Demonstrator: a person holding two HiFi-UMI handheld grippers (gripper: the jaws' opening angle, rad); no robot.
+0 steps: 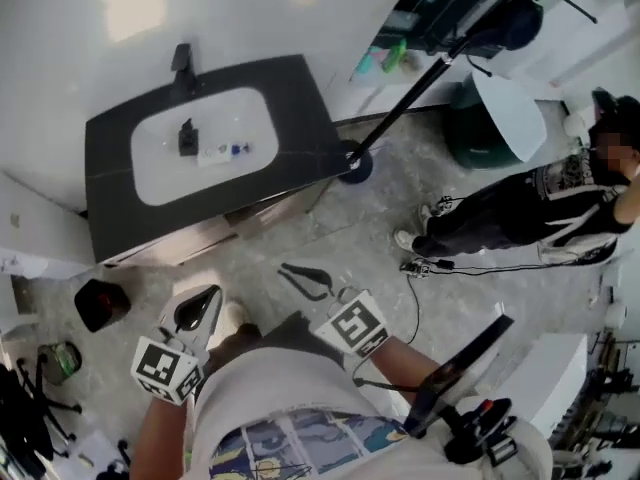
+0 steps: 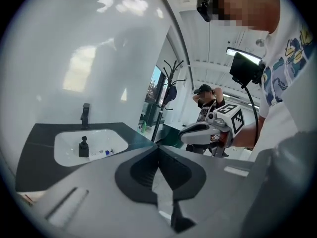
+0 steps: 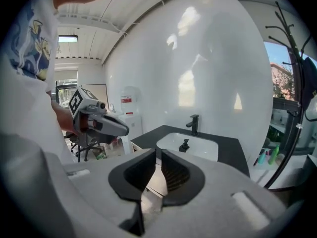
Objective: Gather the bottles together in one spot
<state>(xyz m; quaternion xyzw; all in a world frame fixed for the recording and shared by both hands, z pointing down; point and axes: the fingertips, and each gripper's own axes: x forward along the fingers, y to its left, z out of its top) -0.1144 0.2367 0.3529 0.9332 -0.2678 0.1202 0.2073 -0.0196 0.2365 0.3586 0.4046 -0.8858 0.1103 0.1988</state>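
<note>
Overhead, a dark vanity counter (image 1: 300,118) stands against a glossy white wall, with a white basin (image 1: 160,183) sunk into it and a black tap (image 1: 181,68) at its back edge. A bystander (image 1: 520,213) stands on the grey floor well off to the right. Nearer the camera, the person holds both tools in close to the body, well apart from the counter, probably because the approach has not begun. The left gripper (image 2: 158,147) has its jaws pressed together with nothing between them, and the right gripper (image 3: 158,150) looks the same. A black pump bottle (image 1: 187,138) stands upright inside the basin, and tiny blue-capped bottles (image 1: 236,149) lie just beside it, waiting to be gathered.
</note>
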